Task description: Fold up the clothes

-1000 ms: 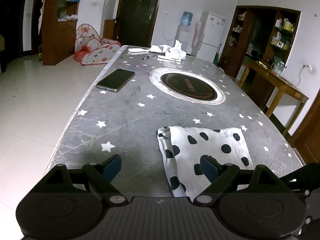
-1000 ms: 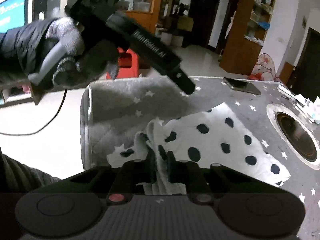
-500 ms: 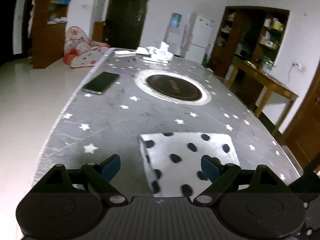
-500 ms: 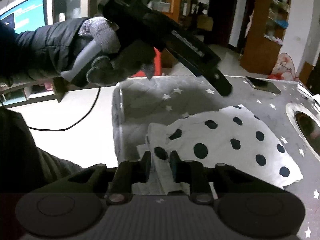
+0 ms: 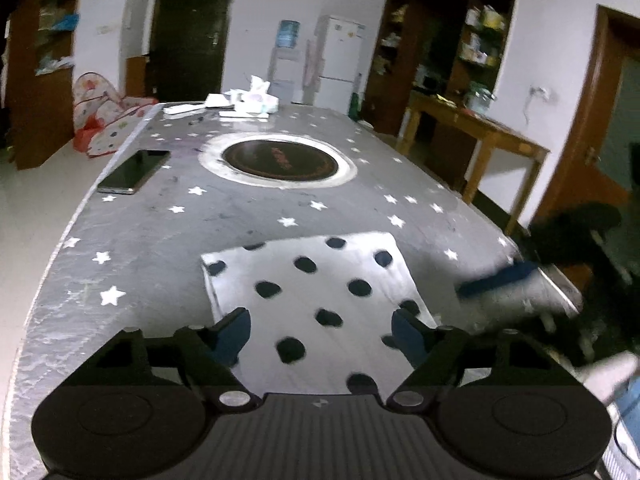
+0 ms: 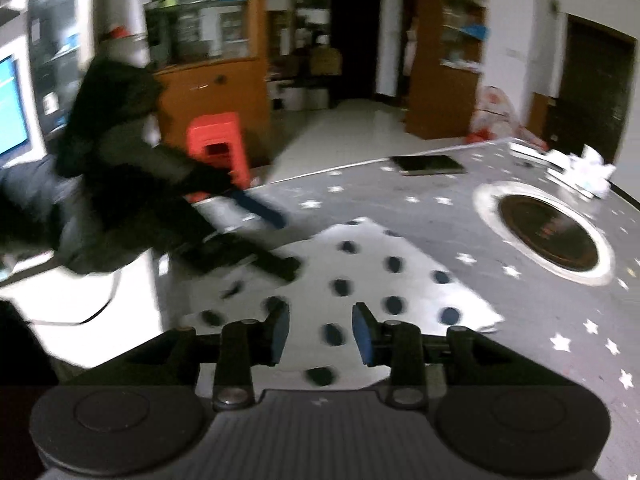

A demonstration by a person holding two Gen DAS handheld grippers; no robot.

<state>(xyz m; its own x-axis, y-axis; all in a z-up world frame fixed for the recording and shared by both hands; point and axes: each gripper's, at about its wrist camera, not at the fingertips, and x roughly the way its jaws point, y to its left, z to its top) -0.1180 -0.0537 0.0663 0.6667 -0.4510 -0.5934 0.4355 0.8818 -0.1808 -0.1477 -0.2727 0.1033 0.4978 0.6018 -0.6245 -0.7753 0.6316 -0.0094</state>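
A white cloth with black dots (image 5: 316, 292) lies folded flat near the front end of the grey star-patterned table (image 5: 168, 240). My left gripper (image 5: 320, 332) is open and empty, just above the cloth's near edge. My right gripper (image 6: 320, 330) is open and empty over the cloth (image 6: 360, 280), with nothing between its blue pads. The right gripper shows blurred at the right in the left wrist view (image 5: 500, 276). The left gripper shows blurred at the cloth's left corner in the right wrist view (image 6: 264, 232).
A round inset cooktop (image 5: 280, 160) sits mid-table. A black phone (image 5: 134, 172) lies near the left edge. Tissues and papers (image 5: 248, 100) lie at the far end. A wooden side table (image 5: 476, 128) stands to the right, a red stool (image 6: 218, 146) beyond the table.
My right gripper has let go of the cloth's corner, opened and drawn back. The cloth now lies flat. My left gripper has moved over the cloth, still open.
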